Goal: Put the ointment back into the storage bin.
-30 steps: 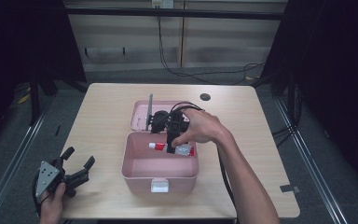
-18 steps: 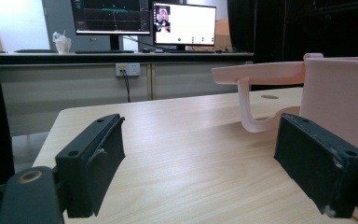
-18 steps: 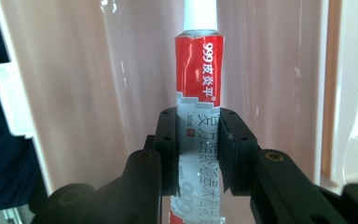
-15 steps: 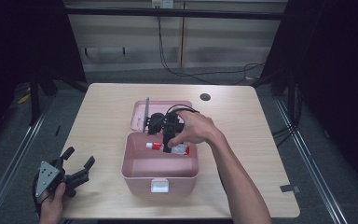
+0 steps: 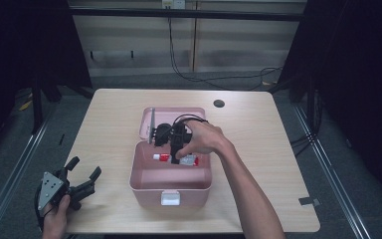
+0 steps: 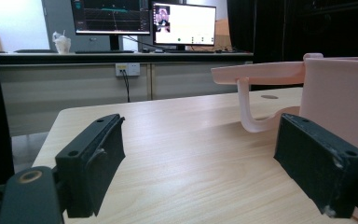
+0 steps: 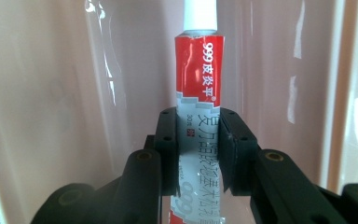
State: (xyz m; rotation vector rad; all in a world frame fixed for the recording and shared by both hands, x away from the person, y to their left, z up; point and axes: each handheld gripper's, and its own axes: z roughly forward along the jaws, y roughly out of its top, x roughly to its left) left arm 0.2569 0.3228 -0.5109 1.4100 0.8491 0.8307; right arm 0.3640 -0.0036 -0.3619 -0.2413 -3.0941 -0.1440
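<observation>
Pale wood is the table (image 5: 104, 129), and on its middle I see the pink box (image 5: 171, 181) with its lid (image 5: 171, 119) lying behind it. My right gripper (image 5: 179, 152) reaches down inside the box, jaws pinching the red and silver tube (image 7: 199, 93) at its middle. My left gripper (image 5: 82, 174) rests at the table's near left corner, jaws spread wide with nothing between them.

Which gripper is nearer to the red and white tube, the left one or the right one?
The right. The right gripper is closed on the tube inside the pink box. The left gripper rests open near the table's front left corner, apart from the box.
</observation>
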